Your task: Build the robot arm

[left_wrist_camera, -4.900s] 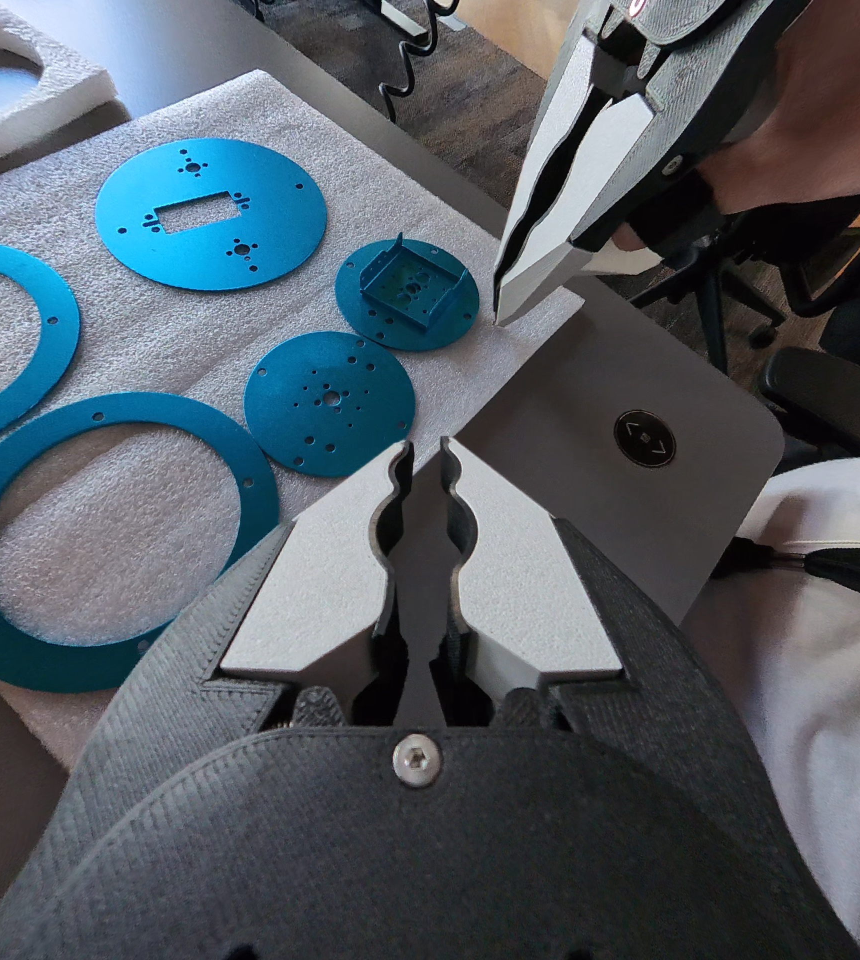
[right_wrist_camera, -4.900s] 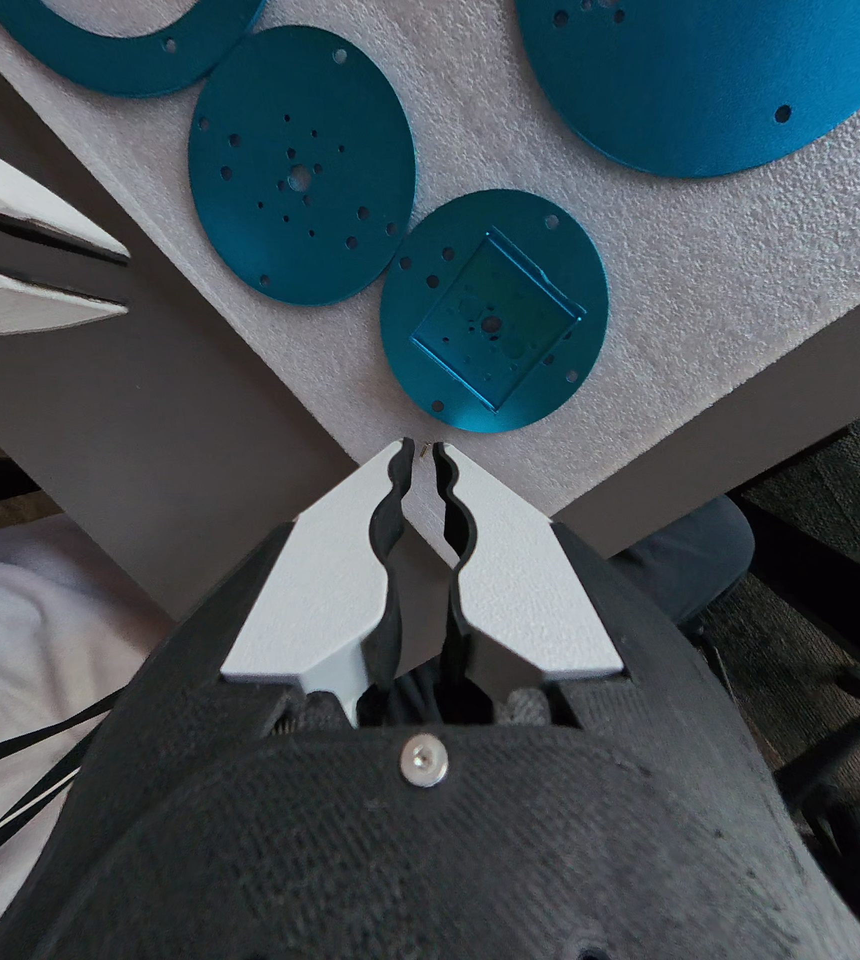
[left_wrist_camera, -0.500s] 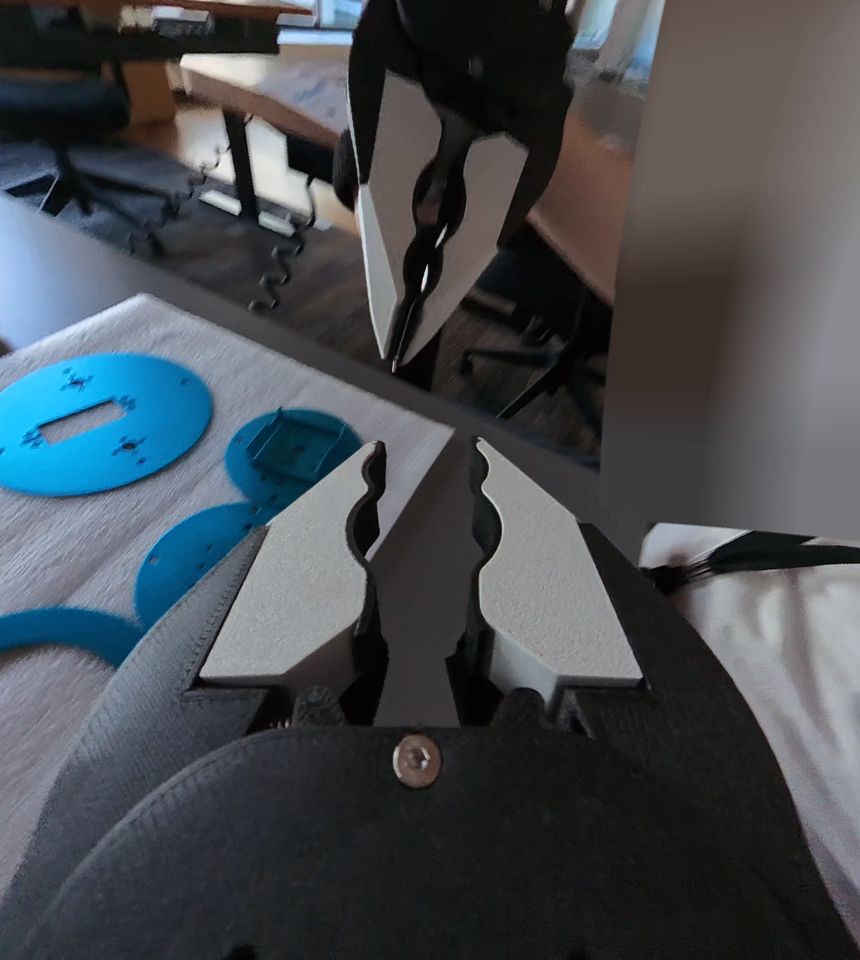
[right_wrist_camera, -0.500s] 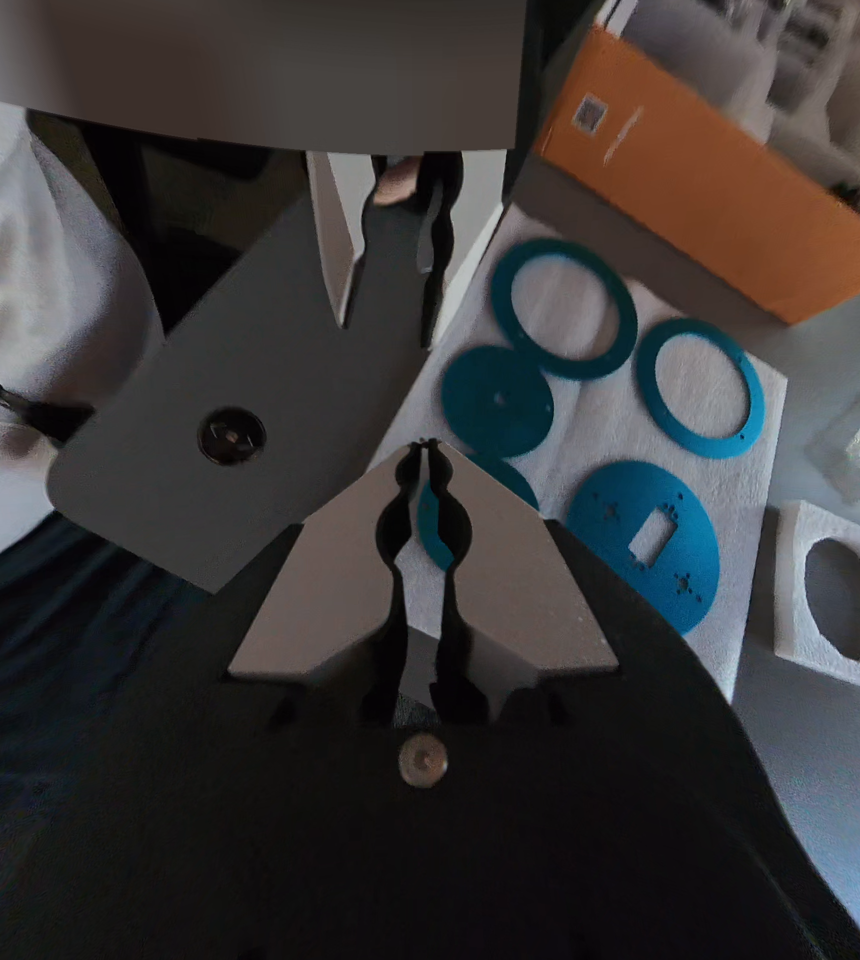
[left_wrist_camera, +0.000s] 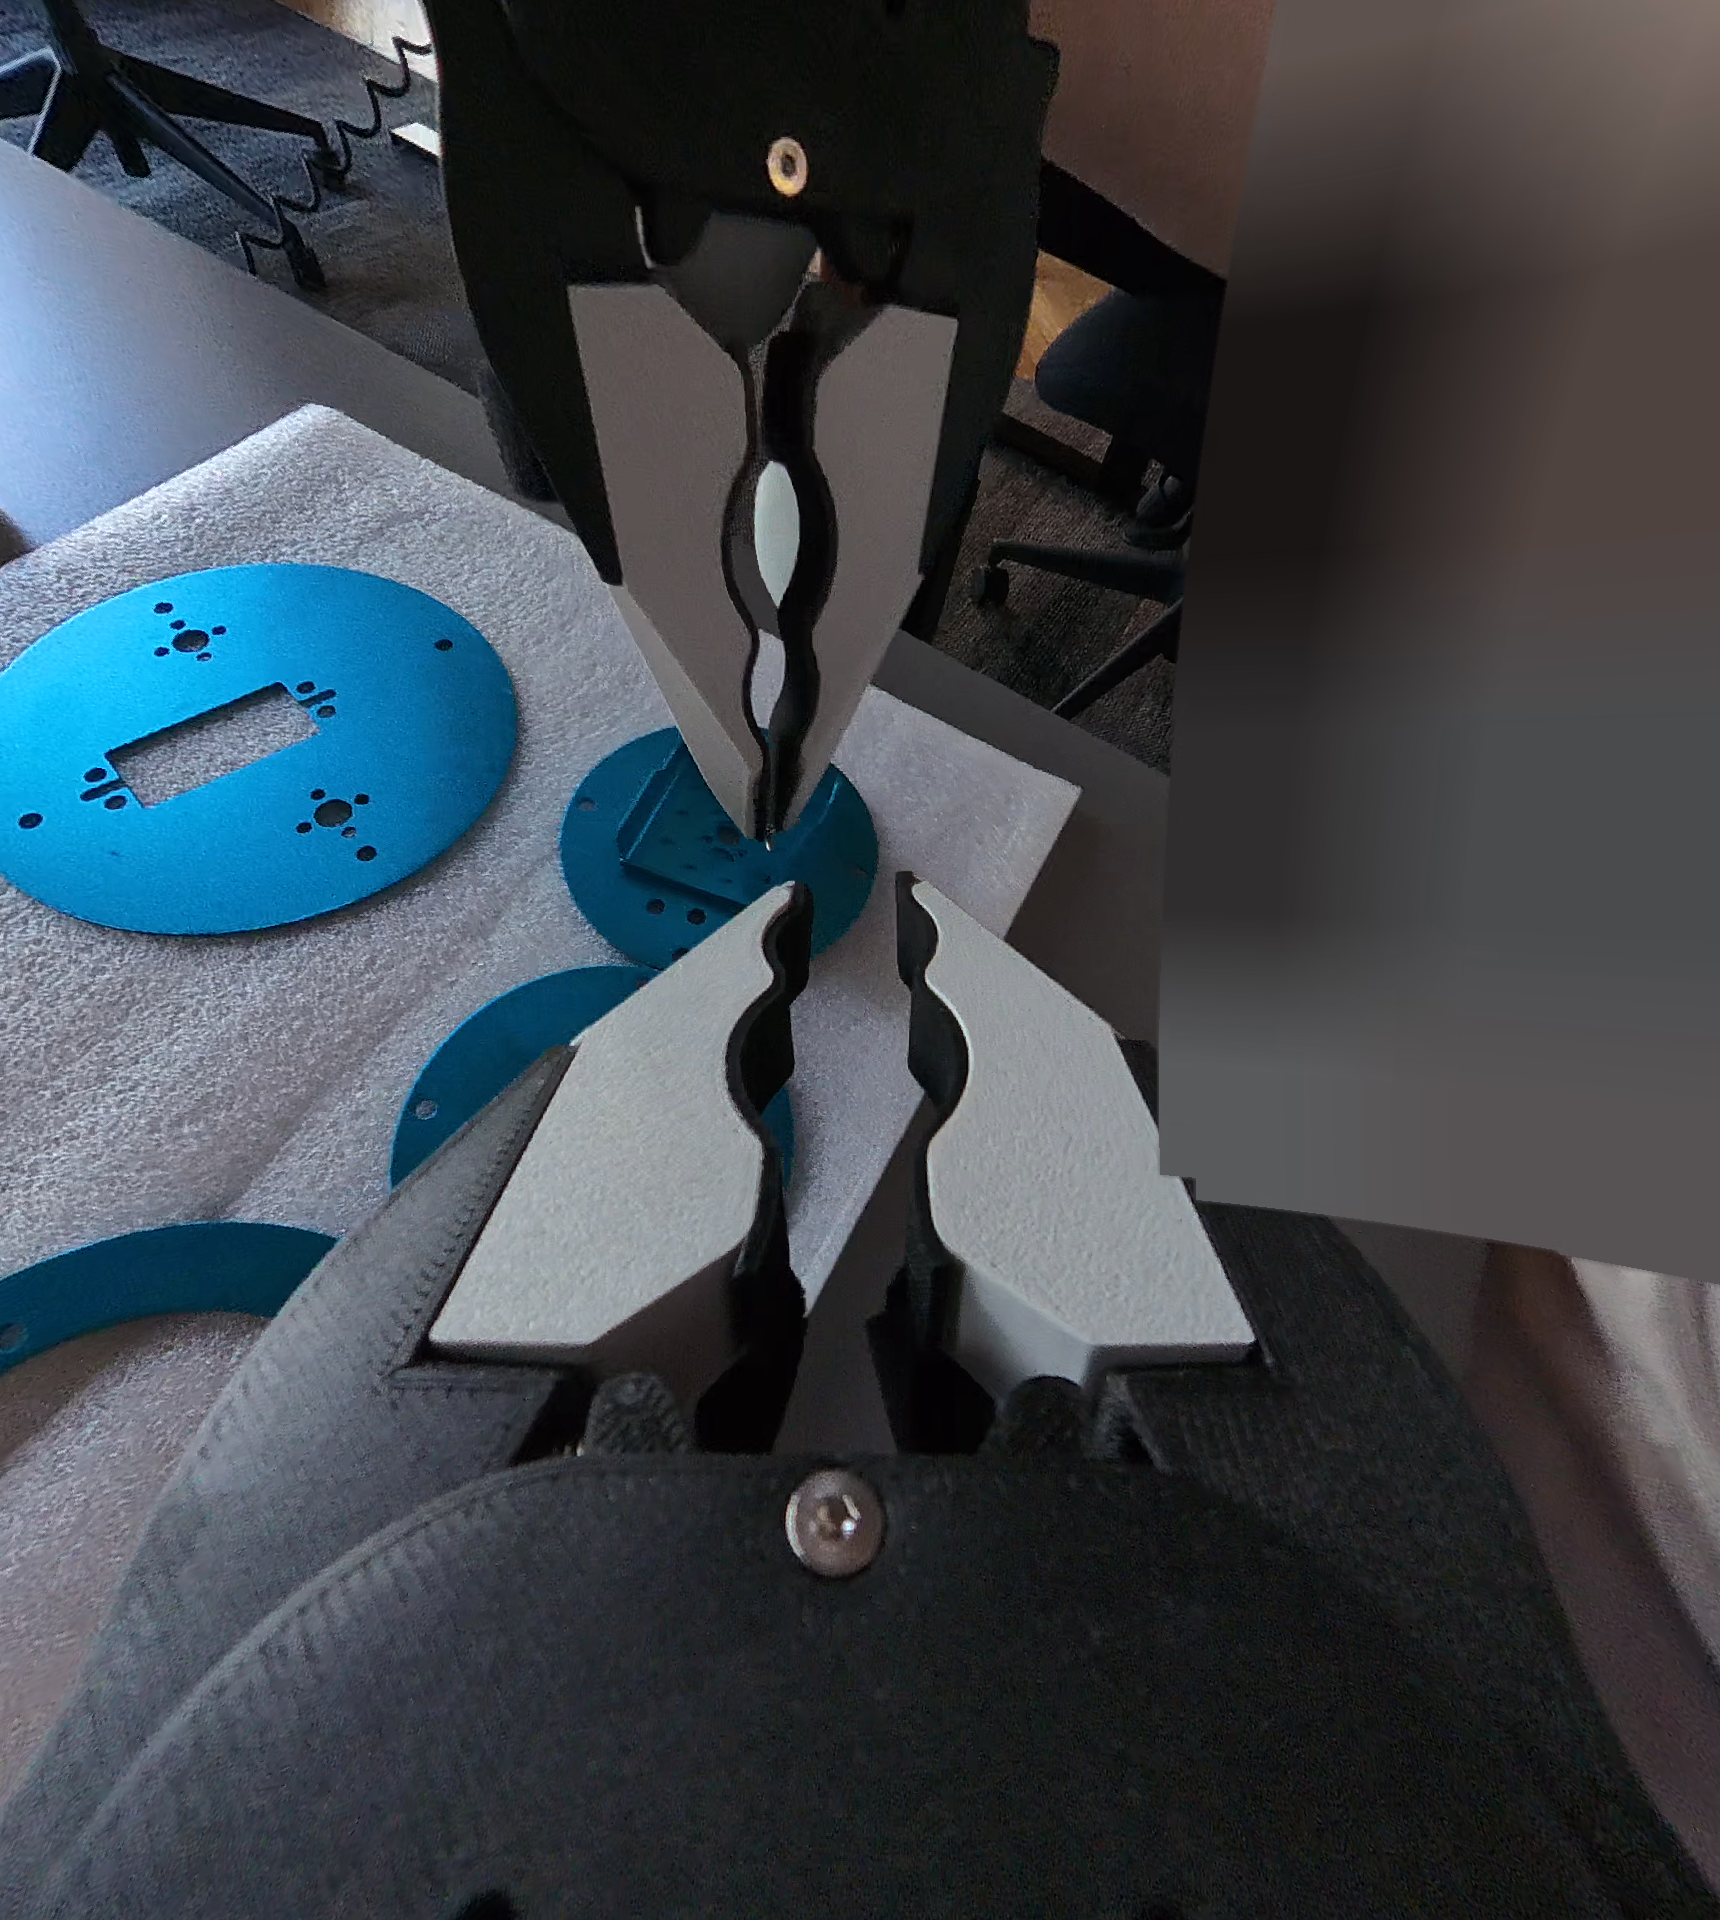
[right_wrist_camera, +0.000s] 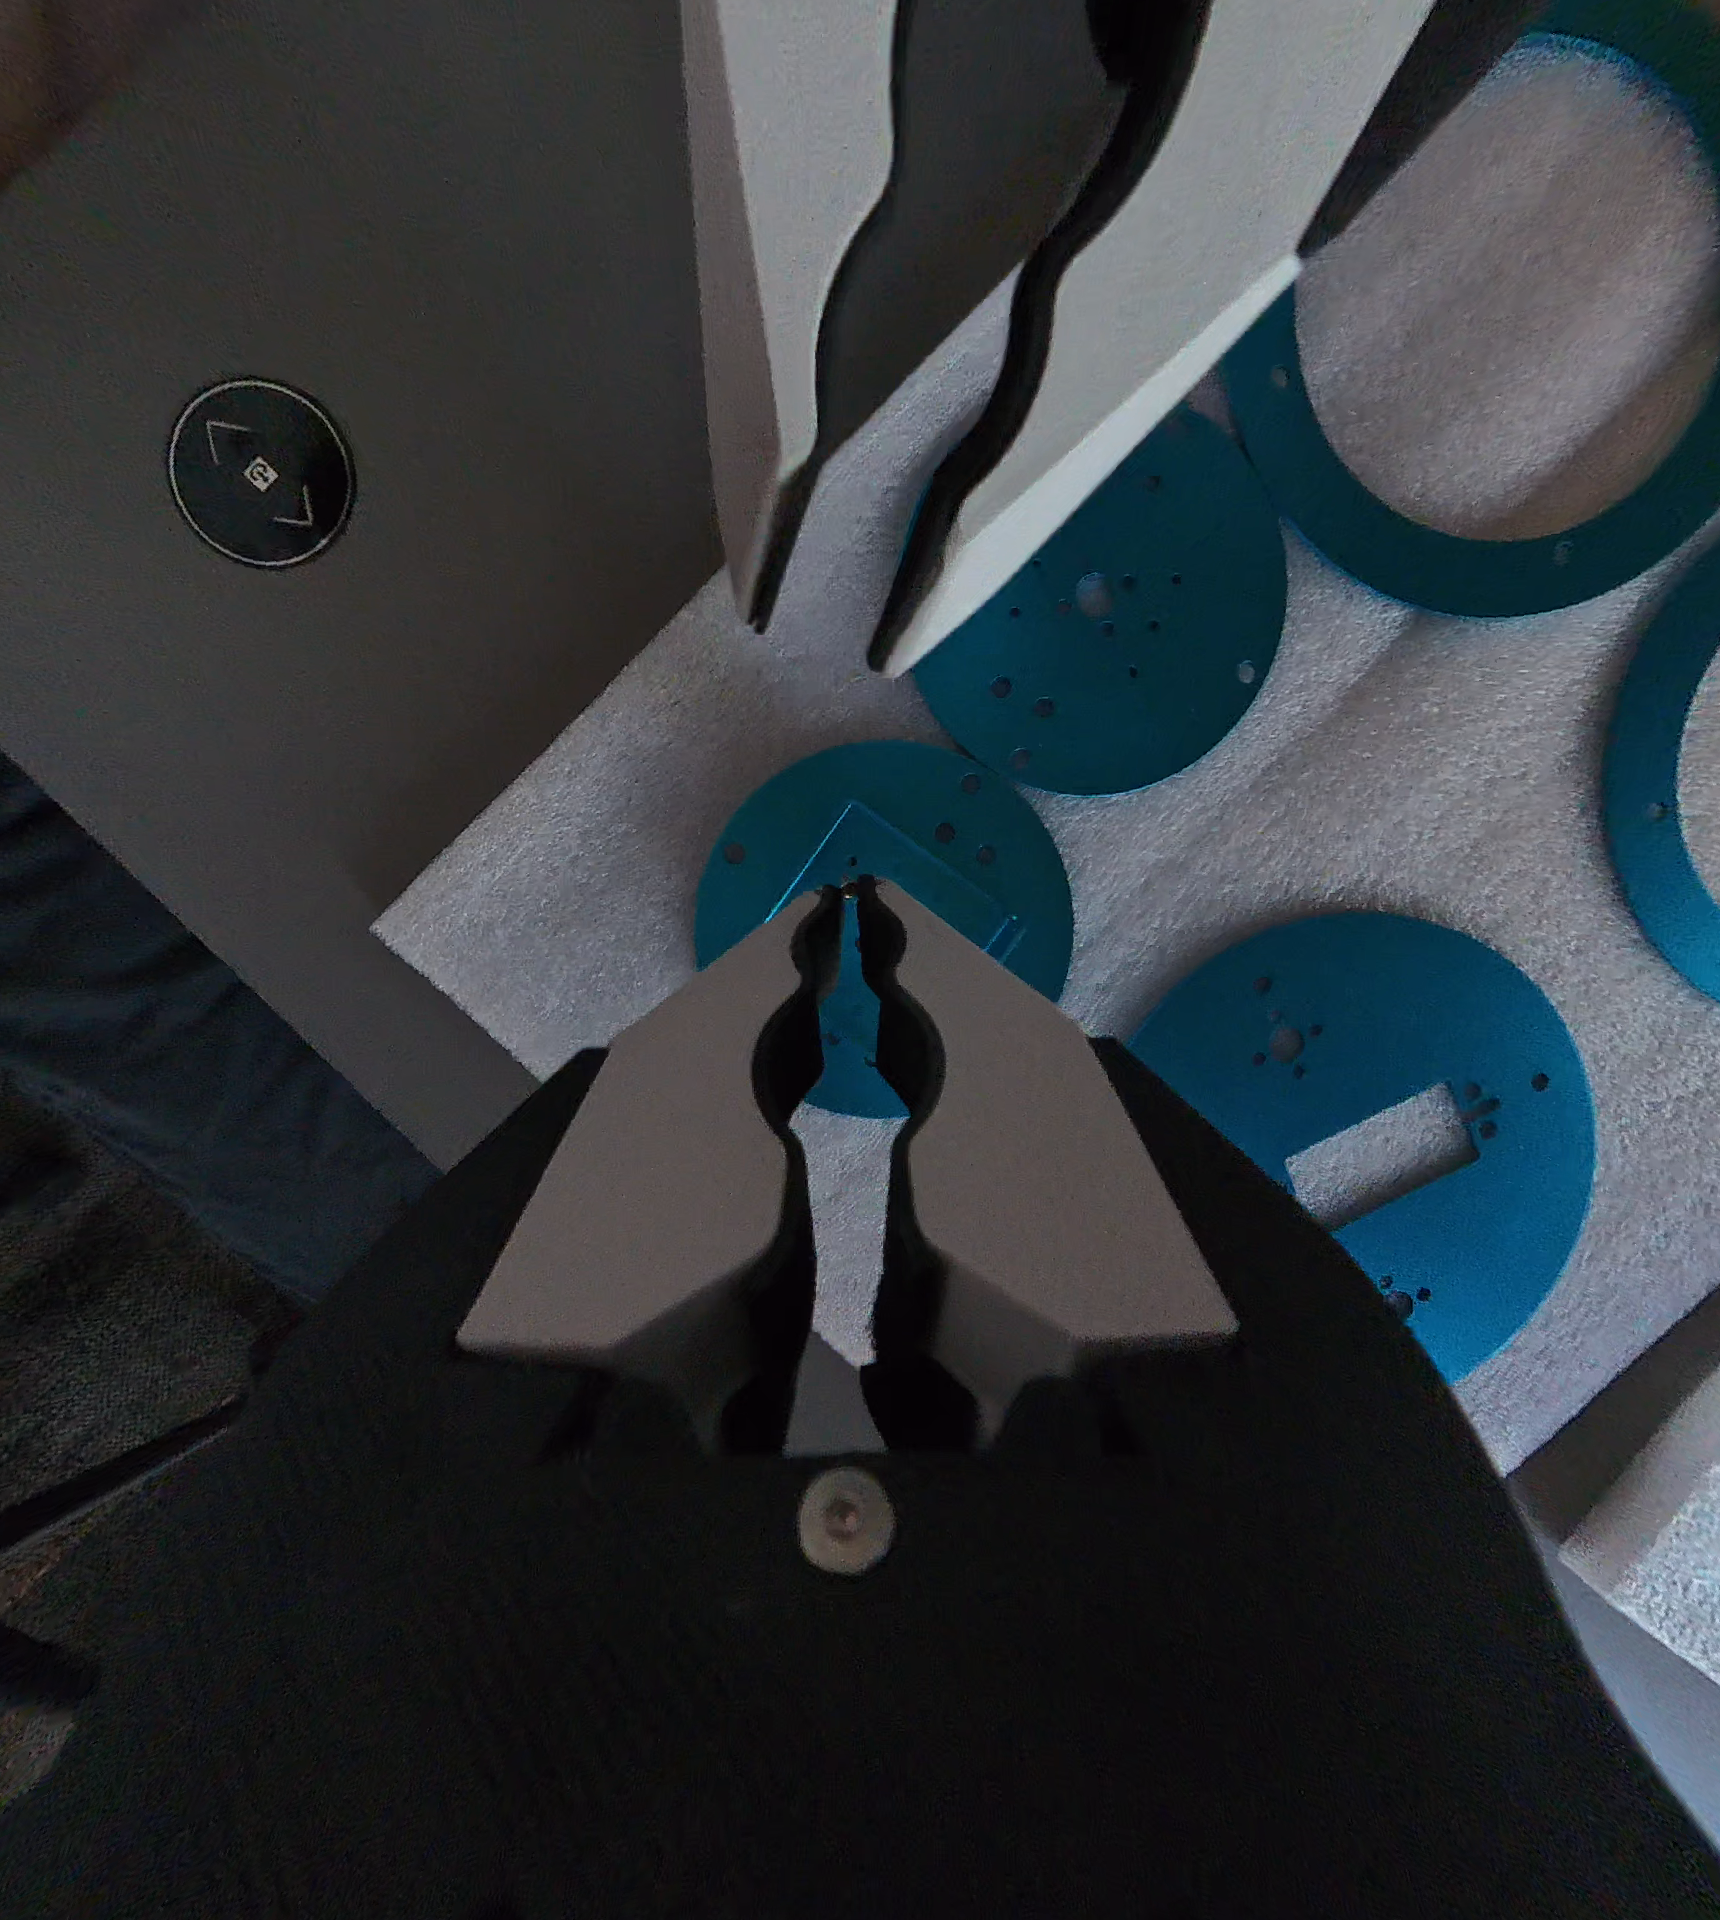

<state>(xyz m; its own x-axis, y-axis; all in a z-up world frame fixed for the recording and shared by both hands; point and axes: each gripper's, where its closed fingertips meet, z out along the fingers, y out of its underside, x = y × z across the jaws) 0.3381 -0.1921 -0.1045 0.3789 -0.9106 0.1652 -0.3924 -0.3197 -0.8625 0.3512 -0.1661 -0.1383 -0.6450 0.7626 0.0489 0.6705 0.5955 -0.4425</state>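
Observation:
A small blue disc with a raised square bracket [left_wrist_camera: 627, 883] lies near the corner of a white foam sheet [left_wrist_camera: 212, 1039]. My right gripper [right_wrist_camera: 845, 888] is shut on a tiny screw-like piece [right_wrist_camera: 848, 886] and holds its tips down on the bracket of that disc [right_wrist_camera: 939, 821]. It shows from above in the left wrist view [left_wrist_camera: 768, 826]. My left gripper [left_wrist_camera: 851, 894] is open and empty. It hovers just in front of the disc, close to the right gripper's tips. In the right wrist view it comes in from the top [right_wrist_camera: 820, 639].
On the foam lie a holed blue disc [right_wrist_camera: 1105, 665], a larger disc with a rectangular cutout [right_wrist_camera: 1355, 1122] and two blue rings [right_wrist_camera: 1510, 551]. The grey table [right_wrist_camera: 368, 260] carries a round black button [right_wrist_camera: 261, 473]. A foam block with a hole [right_wrist_camera: 1687, 1496] lies beside the sheet. My right fingertips sit around 5 cm from my left ones.
The right gripper has come down from the air onto the small disc's bracket, still shut. The left gripper has dropped lower and closer to the disc, still open.

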